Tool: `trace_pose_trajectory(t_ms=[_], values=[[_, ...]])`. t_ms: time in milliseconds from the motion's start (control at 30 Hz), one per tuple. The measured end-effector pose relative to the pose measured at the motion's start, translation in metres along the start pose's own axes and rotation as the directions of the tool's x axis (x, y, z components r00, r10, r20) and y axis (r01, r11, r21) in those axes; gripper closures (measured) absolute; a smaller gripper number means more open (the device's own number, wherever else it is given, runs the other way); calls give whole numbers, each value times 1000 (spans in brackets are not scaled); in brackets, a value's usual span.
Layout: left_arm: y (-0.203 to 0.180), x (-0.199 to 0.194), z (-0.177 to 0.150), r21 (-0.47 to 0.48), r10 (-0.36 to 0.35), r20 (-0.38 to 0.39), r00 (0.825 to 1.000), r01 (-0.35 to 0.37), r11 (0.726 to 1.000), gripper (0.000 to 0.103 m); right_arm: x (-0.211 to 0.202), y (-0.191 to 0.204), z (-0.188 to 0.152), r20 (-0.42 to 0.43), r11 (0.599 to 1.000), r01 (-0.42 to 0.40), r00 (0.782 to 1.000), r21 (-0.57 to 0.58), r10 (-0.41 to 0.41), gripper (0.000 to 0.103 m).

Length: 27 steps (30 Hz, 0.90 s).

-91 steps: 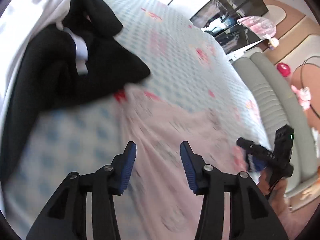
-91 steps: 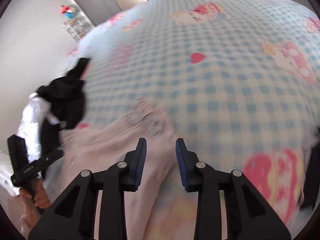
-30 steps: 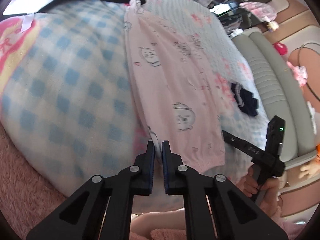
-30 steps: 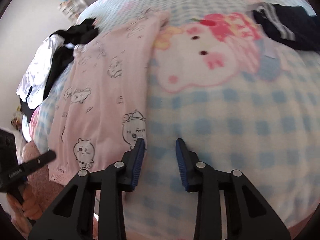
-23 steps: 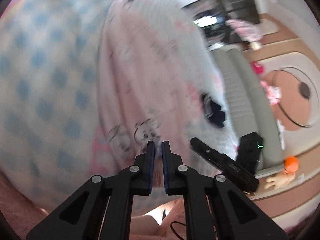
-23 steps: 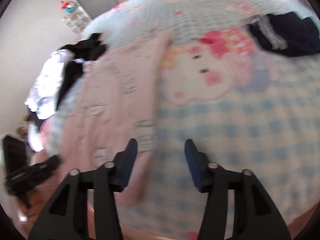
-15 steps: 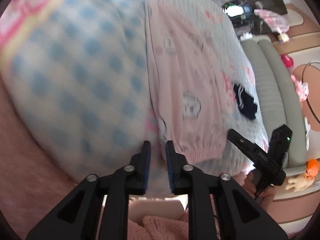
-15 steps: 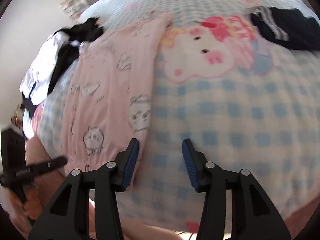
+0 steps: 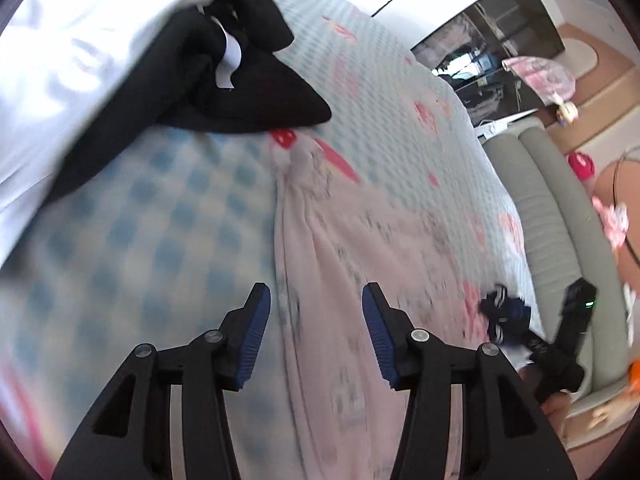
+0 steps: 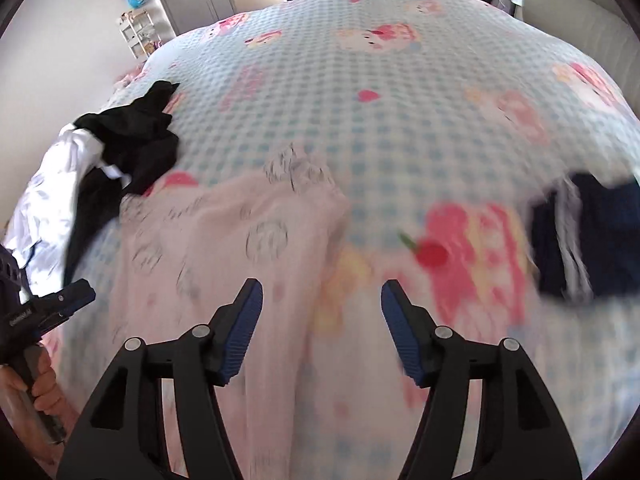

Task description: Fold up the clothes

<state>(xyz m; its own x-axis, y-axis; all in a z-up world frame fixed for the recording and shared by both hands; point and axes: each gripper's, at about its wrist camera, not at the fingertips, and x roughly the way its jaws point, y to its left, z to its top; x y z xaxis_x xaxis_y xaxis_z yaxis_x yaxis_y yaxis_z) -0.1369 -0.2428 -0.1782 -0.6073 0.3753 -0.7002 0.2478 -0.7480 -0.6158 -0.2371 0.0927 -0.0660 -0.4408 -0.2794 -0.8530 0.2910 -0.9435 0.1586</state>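
Note:
Pale pink printed trousers [image 9: 360,264] lie lengthwise on the blue checked bedspread [image 9: 152,216], also seen in the right wrist view as pink trousers [image 10: 224,248]. My left gripper [image 9: 316,336] hovers open over their left side, nothing between its blue pads. My right gripper [image 10: 322,324] is open wide above the trousers' right edge, also empty. A black garment [image 9: 240,80] and a white garment [image 9: 72,52] are piled at the far left. The other tool shows as the right gripper [image 9: 560,344] held in a hand, and the left gripper [image 10: 44,312] at the left edge.
A dark navy striped garment [image 10: 588,236] lies on the bed to the right, small in the left wrist view as a navy garment [image 9: 504,316]. A grey padded bench [image 9: 552,216] runs along the bed's right side. Doors and a small shelf [image 10: 138,36] stand beyond the bed.
Both grippers have opened wide and moved forward up the bed from the trouser cuffs at its edge. The left one had been shut on the pink trousers' hem and let it go.

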Motion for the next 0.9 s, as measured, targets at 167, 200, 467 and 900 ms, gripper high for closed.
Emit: trace_pose_trajectory(t_ms=[167,200,467,900], values=[[-4,58,19,6,-114,-109,988,115,993,53,59,-23,28,-24,992,106,994,66,-105,39],[-10,66,17,45,-94,-122,988,100,994,56,68,-26,30,-37,992,103,994,71,-101,39],[-72,64,25,224,-208,-137,968,235,946,95,54,-48,44,6,985,-111,994,134,111,95],[-65,136,62,43,-182,-220,958,196,980,52,25,-112,31,-50,984,25,999,178,-17,68]])
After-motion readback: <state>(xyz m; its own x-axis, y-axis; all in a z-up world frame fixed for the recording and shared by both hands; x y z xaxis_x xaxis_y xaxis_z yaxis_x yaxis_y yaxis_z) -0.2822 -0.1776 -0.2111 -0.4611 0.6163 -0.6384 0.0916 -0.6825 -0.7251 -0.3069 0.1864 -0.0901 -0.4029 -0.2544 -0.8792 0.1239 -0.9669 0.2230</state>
